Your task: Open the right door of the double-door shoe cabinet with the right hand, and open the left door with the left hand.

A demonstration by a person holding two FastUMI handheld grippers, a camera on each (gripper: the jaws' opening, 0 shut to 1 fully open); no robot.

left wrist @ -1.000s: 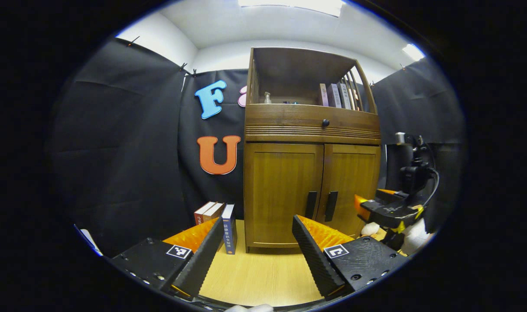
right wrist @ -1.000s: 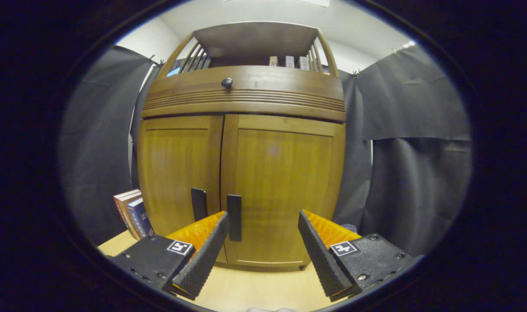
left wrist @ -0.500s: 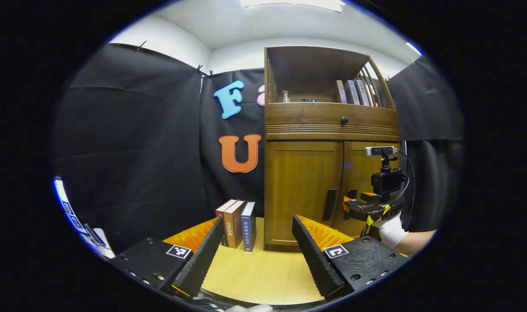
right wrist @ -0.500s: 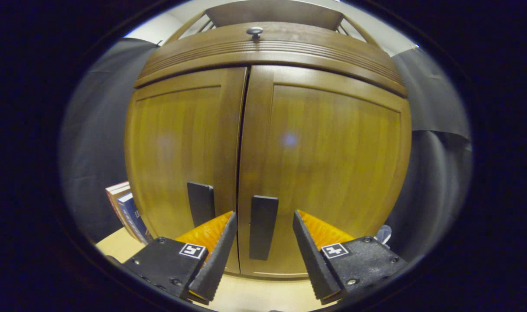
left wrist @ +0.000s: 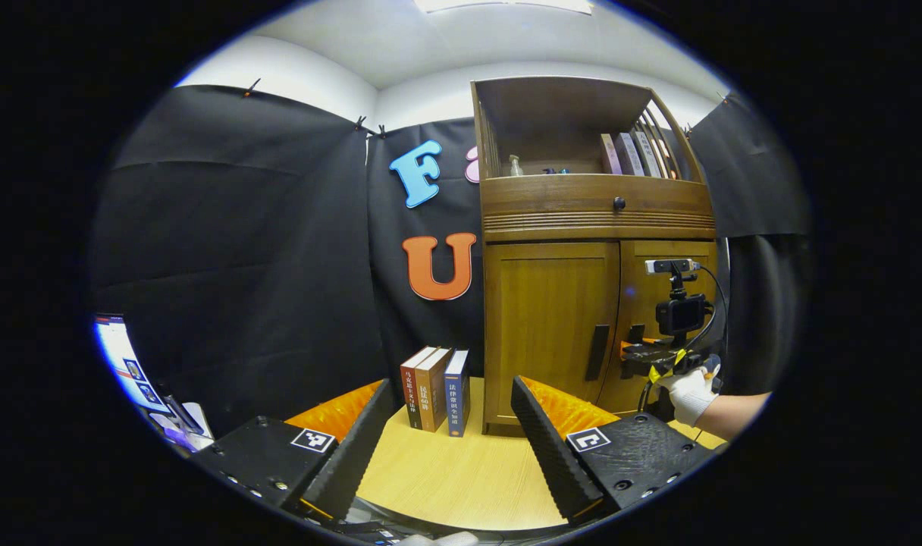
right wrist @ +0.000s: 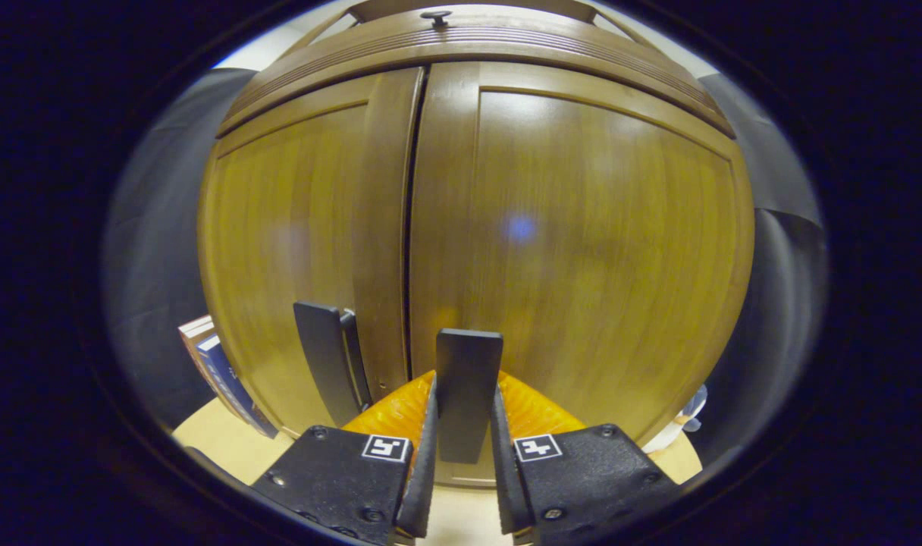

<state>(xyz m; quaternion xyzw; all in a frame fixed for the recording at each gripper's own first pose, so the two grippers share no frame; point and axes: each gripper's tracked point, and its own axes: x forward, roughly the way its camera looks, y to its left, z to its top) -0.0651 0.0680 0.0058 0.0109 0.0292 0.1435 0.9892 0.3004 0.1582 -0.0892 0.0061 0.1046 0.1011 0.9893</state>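
In the right gripper view the right gripper (right wrist: 465, 444) is clamped on the right door handle (right wrist: 468, 390), both fingers pressing its sides; the left door handle (right wrist: 321, 360) stands just beside. Both doors are closed. In the left gripper view the left gripper (left wrist: 450, 447) is spread apart above the wooden table (left wrist: 461, 478), well short of the shoe cabinet (left wrist: 594, 227). Three books (left wrist: 436, 388) stand left of it.
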